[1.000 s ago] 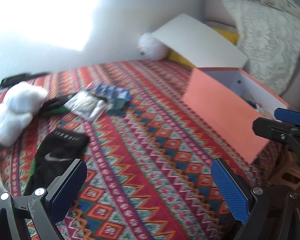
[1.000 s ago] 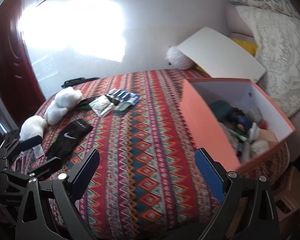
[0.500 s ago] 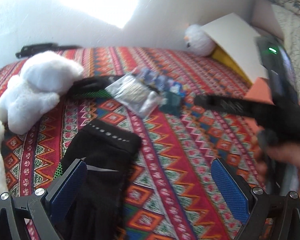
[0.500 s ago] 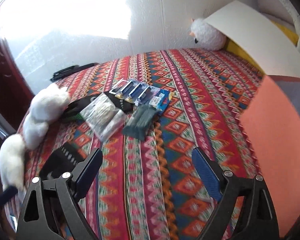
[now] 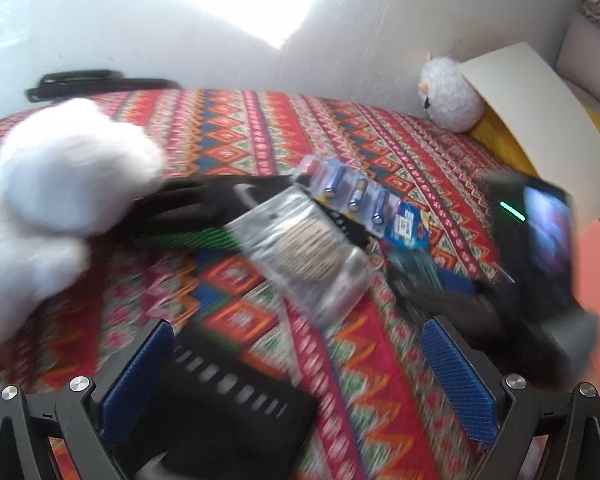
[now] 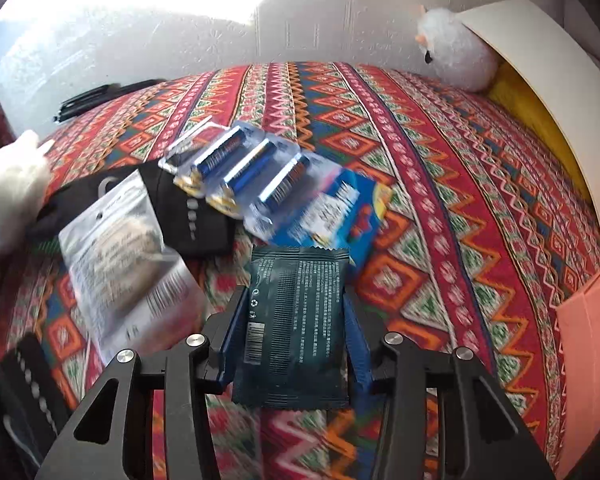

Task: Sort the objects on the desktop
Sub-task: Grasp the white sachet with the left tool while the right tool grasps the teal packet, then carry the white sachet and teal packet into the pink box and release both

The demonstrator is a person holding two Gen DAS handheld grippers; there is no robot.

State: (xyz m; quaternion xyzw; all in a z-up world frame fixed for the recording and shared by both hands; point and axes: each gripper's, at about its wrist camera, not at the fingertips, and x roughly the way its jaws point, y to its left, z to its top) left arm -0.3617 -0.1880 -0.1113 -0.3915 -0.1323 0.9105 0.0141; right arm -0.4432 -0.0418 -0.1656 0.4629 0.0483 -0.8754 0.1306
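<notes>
Though blurred, right gripper (image 6: pixel 296 332) pinches dark packet (image 6: pixel 296 328)

Battery pack (image 6: pixel 268 184) behind sachet (image 6: pixel 296 328)

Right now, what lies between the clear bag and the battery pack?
A black glove: in the right wrist view it shows between the clear bag and the battery pack, and both overlap it.

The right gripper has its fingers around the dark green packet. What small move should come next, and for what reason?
Probably lift it a little, straight up. The right gripper looks closed on the dark green packet, whose far edge lies against the battery pack. A short lift should free it before carrying it toward the orange box. The left gripper is open, over a black glove.
</notes>
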